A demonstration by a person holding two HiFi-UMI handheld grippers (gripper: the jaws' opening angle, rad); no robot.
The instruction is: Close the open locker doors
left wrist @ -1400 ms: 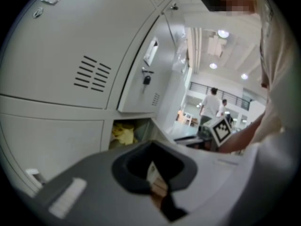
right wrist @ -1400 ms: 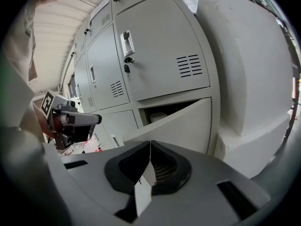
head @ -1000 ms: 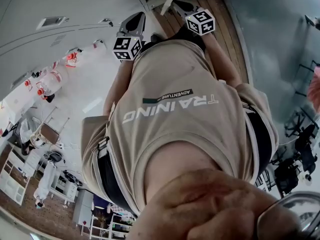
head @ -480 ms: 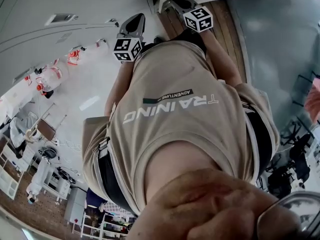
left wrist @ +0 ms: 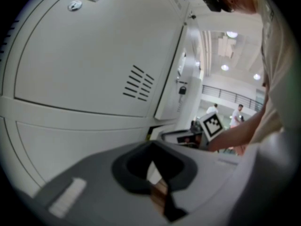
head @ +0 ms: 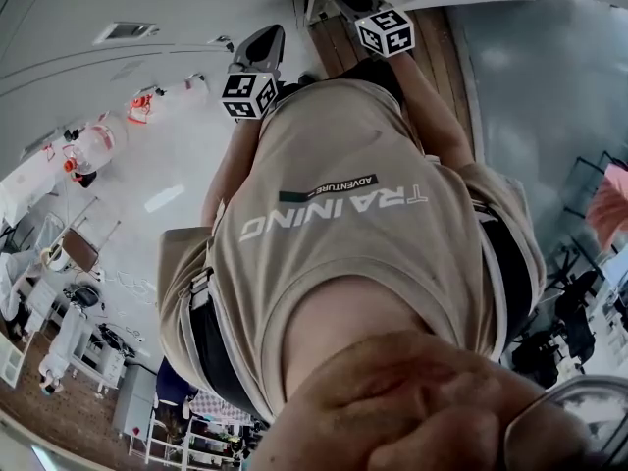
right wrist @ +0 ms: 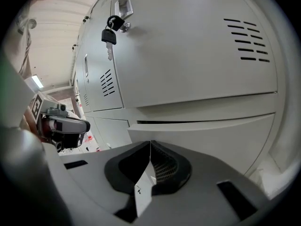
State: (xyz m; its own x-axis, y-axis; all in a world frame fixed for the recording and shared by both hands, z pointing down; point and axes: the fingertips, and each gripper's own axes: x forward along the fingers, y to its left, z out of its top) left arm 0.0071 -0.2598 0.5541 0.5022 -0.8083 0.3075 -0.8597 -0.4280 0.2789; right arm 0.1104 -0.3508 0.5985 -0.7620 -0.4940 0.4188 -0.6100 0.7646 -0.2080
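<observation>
Both left gripper (left wrist: 151,160) and right gripper (right wrist: 149,149) are pressed together empty, so they could skid off the door (right wrist: 202,136) mid-push.

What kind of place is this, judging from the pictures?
Probably a locker area inside a large hall: rows of white metal lockers with vent slots, a key hanging on one, and a railing under ceiling lights behind.

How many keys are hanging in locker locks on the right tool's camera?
1. A black-headed metal key hangs from the lock at the upper left of the nearest white metal locker door. Farther doors are too small to check.
</observation>
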